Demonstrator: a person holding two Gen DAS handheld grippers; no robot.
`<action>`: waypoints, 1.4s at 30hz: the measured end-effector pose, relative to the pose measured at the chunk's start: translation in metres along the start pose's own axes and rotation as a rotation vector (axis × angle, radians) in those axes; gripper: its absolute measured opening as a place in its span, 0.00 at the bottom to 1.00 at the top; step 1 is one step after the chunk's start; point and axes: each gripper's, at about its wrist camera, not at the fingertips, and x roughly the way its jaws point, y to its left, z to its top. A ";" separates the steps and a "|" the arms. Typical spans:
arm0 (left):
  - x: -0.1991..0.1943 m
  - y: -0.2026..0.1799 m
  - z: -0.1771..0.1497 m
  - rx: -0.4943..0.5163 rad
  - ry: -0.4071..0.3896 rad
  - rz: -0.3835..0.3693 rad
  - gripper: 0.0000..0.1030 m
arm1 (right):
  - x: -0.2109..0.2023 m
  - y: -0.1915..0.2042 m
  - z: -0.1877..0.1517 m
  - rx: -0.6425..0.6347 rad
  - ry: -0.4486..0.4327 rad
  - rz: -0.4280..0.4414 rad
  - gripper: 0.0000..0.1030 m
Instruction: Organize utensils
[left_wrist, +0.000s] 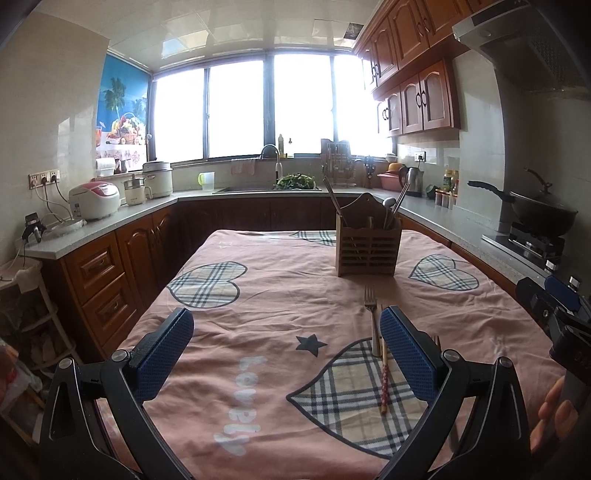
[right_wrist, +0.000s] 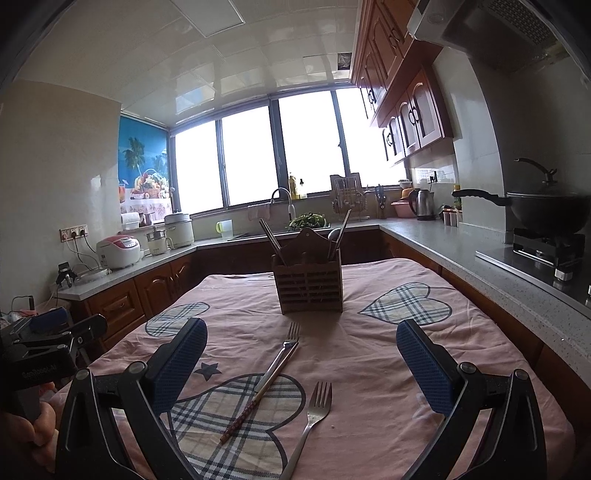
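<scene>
1. Steel forks are what I see first — one fork (right_wrist: 283, 355) lies angled on the pink cloth (right_wrist: 369, 369), its handle touching a chopstick (right_wrist: 258, 395) that runs alongside it onto the plaid heart (right_wrist: 229, 424).
2. My right view shows a second fork (right_wrist: 310, 424) lying apart from that pair, nearer the camera, tines pointing away.
3. Beyond them the wooden holder (right_wrist: 308, 290) stands upright on the cloth, with chopsticks and a spoon already leaning inside; I can't tell which slots they sit in.
4. My right gripper (right_wrist: 301, 341) is spread wide and grips nothing — its blue pads (right_wrist: 424, 365) sit on either side of the utensils, above the cloth.
5. My left gripper (left_wrist: 286, 328) is likewise wide and empty; in its view the fork-and-chopstick pair (left_wrist: 376, 339) lies just inside its right pad, with the holder (left_wrist: 367, 247) farther off.
6. Around the table: countertops, a sink (left_wrist: 266, 190) under the window, a rice cooker (left_wrist: 95, 199) to the left, a wok (left_wrist: 539, 212) on the stove to the right.
</scene>
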 end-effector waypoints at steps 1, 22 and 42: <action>0.000 0.000 0.000 0.001 0.001 0.000 1.00 | 0.000 0.000 0.000 0.001 0.001 0.000 1.00; -0.001 0.000 -0.001 -0.001 -0.001 -0.009 1.00 | -0.001 0.002 -0.002 -0.002 0.005 0.001 1.00; -0.002 -0.001 -0.001 0.007 -0.005 0.003 1.00 | 0.000 0.005 -0.003 -0.005 0.006 0.004 1.00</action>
